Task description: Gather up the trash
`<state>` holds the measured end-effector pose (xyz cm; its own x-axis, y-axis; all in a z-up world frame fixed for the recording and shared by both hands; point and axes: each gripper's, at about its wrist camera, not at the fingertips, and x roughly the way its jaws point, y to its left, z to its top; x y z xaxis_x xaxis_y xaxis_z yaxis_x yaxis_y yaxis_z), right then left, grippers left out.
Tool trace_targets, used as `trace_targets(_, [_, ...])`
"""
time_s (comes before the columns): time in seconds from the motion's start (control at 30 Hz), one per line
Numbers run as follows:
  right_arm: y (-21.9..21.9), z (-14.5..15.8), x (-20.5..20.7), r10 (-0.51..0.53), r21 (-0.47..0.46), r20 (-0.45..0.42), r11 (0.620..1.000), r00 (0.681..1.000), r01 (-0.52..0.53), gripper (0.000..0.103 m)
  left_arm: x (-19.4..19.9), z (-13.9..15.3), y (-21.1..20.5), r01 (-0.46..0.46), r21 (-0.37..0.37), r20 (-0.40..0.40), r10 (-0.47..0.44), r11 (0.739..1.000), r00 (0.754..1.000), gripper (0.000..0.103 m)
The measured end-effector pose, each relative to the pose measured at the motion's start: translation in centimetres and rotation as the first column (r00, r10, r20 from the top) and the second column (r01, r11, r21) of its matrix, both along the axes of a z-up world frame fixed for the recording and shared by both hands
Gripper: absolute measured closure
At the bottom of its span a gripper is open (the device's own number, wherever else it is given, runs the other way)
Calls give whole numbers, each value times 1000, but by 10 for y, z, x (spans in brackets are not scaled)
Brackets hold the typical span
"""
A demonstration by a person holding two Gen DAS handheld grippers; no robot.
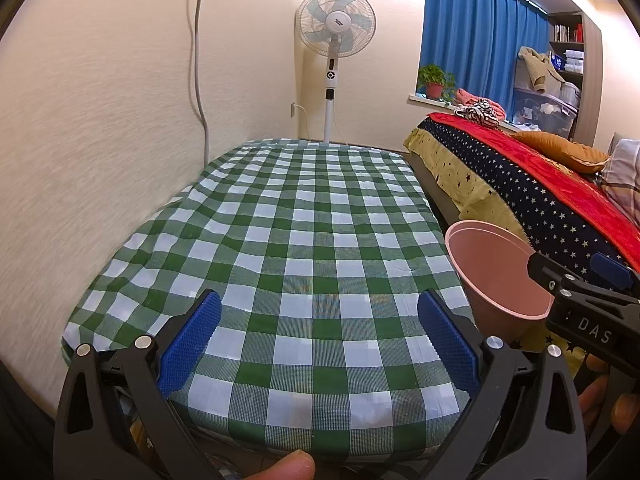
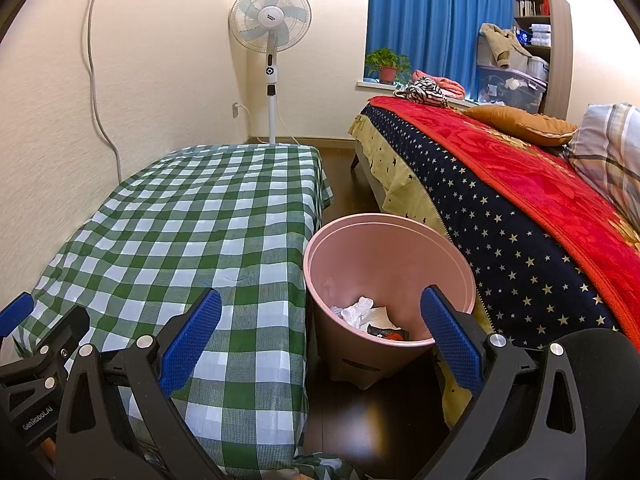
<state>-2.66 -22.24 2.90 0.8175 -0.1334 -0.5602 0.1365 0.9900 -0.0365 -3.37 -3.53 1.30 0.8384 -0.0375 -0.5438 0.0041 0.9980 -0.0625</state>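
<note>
A pink trash bin (image 2: 352, 356) stands on the dark floor between the checked table and the bed; it also shows in the left wrist view (image 1: 492, 276). Crumpled white paper (image 2: 362, 310) and a dark wrapper (image 2: 390, 333) lie inside it. My left gripper (image 1: 318, 340) is open and empty over the near end of the green-and-white checked tablecloth (image 1: 304, 240). My right gripper (image 2: 320, 340) is open and empty, above the table's right edge and the bin. The right gripper's body shows at the right of the left wrist view (image 1: 580, 304).
A bed (image 2: 500, 208) with a starry sheet and red blanket runs along the right. A white standing fan (image 2: 271, 40) is against the far wall. A potted plant (image 2: 387, 65) sits on the windowsill by blue curtains. A wall borders the table's left side.
</note>
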Motion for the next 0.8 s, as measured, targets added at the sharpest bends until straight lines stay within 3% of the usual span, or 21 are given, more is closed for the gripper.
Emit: trace_targets(0.8, [1,1,0,2,-2,0,1000,1000,-2,5,1,2,1,-9,-13,0,9,1000,1000,8])
